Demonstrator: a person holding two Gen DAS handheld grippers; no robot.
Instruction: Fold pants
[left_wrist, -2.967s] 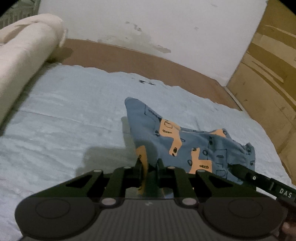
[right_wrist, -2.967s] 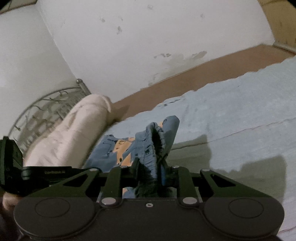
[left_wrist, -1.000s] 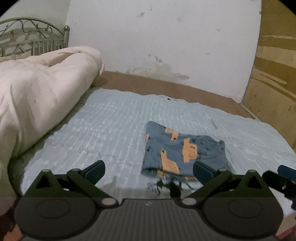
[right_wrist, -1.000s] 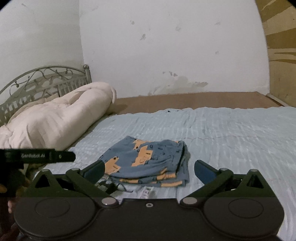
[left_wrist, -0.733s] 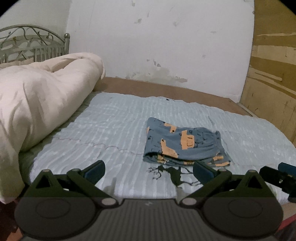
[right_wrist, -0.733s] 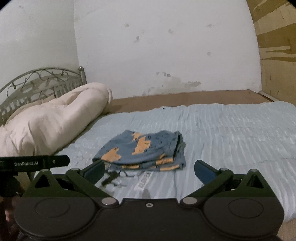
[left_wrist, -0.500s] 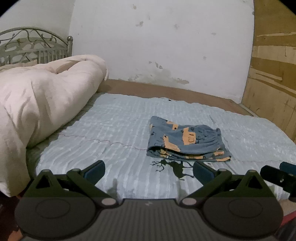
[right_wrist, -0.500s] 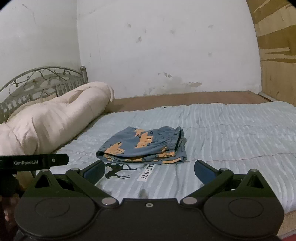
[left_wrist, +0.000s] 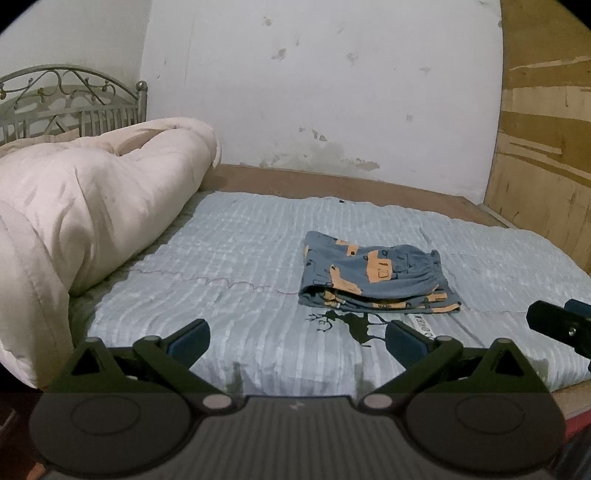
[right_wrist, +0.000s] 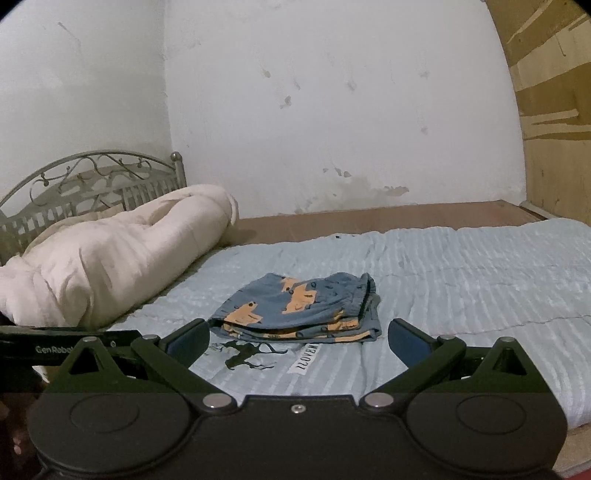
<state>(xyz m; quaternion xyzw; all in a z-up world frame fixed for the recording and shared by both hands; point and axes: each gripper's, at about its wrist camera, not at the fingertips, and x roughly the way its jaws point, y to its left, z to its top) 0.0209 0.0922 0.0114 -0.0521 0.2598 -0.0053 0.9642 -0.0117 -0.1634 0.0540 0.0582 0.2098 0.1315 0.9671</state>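
Your pants (left_wrist: 373, 275) lie folded in a flat, layered stack on the pale blue bedspread (left_wrist: 229, 258), near the front edge of the bed and well apart from the rolled cream duvet (left_wrist: 92, 206) on the left. Just in front of the stack a printed deer and a strip of lettering mark the bedspread.

Both tools are held back off the bed. Your left gripper (left_wrist: 295, 338) has its fingers spread wide with nothing between them, and your right gripper (right_wrist: 295, 338) is the same: wide apart and empty.

Judging by the look of them, the pants are light, soft knit cloth with no stiffness, so they will sag and slide layer over layer if you lift from one point. The layers show as loose edges along the near side, and the gathered waistband sits at the right end. If you need to move the stack, pinch through all the layers at two near corners, one per gripper, and keep it low. The fold looks done, or very nearly so.

There are no containers in view; nothing here holds anything.
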